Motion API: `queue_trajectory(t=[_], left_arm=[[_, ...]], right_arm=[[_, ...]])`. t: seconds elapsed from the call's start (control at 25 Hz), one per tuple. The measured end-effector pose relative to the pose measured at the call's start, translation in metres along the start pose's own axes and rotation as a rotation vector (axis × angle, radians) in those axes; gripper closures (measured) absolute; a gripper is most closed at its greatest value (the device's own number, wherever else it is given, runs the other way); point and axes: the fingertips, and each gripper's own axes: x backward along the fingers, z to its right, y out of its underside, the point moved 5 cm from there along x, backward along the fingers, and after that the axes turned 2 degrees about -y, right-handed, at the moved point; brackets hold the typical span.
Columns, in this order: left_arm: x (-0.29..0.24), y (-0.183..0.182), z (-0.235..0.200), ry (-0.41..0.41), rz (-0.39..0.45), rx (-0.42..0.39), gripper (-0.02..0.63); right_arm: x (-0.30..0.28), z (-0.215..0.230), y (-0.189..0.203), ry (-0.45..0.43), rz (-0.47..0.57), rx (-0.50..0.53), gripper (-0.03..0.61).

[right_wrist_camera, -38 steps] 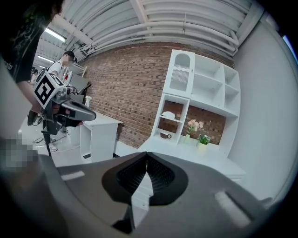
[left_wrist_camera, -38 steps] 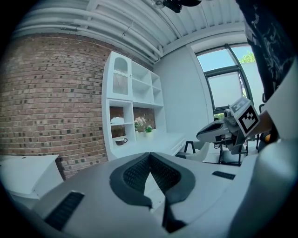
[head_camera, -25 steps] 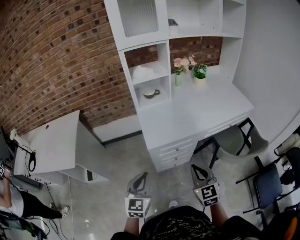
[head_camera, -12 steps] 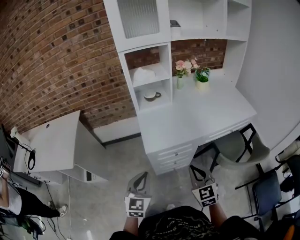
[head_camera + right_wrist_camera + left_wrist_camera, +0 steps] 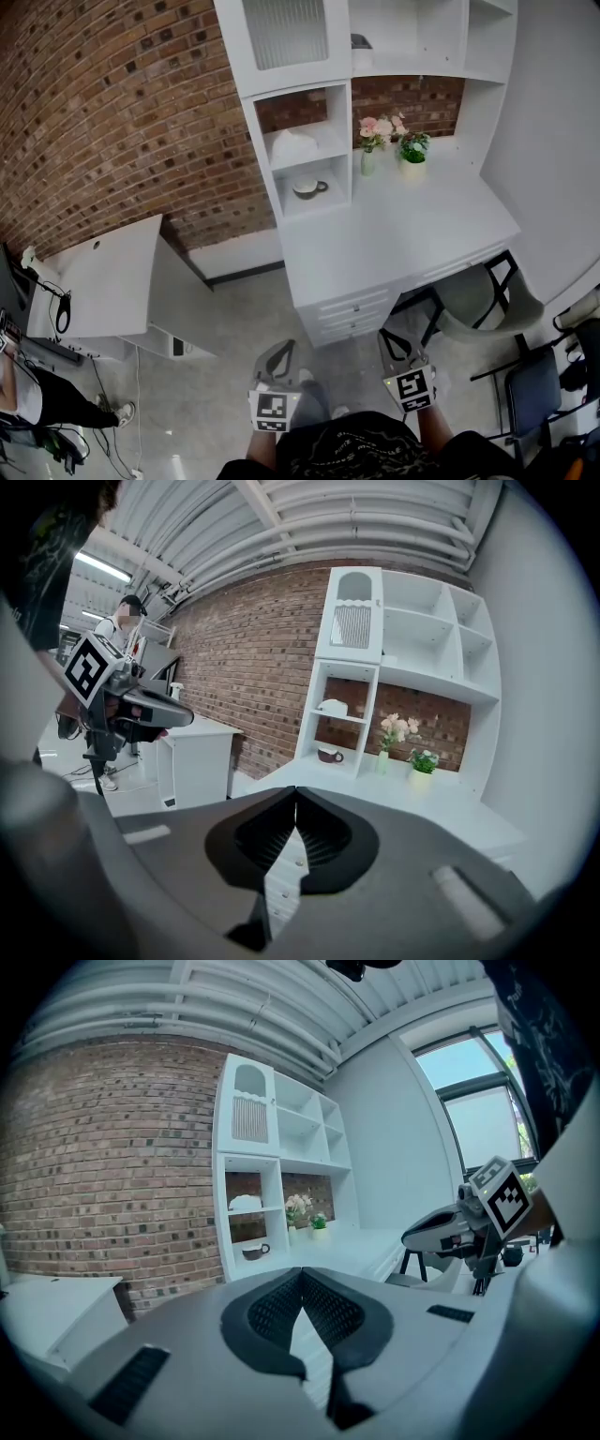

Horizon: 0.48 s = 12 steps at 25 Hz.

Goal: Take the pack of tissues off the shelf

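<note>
Lying shelved, tissue pack (image 5: 293, 147) far from left claw (image 5: 283, 350) and right claw (image 5: 393, 338) (both closed)

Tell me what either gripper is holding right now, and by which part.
Nothing is held. The left gripper and the right gripper both have their jaws closed together with nothing between them.

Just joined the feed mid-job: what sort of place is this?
Probably a mock study corner in a workshop or lab: a white desk with cubby shelves against a brick wall, plus a second white bench.
</note>
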Motion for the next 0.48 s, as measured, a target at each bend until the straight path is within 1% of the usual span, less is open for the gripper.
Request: queue_trajectory(t=[0.28,0.48], left_arm=[[-0.017,-0.002,-0.016,-0.004,-0.001,0.004,0.606],[-0.033,0.001,-0.029,0.004,-0.014,0.007,0.605]], right_arm=[[-0.018,0.007,0.0,0.008,-0.019,-0.003,0.574],[-0.032,0.012,0.001,0.008,-0.051,0.008,0.574]])
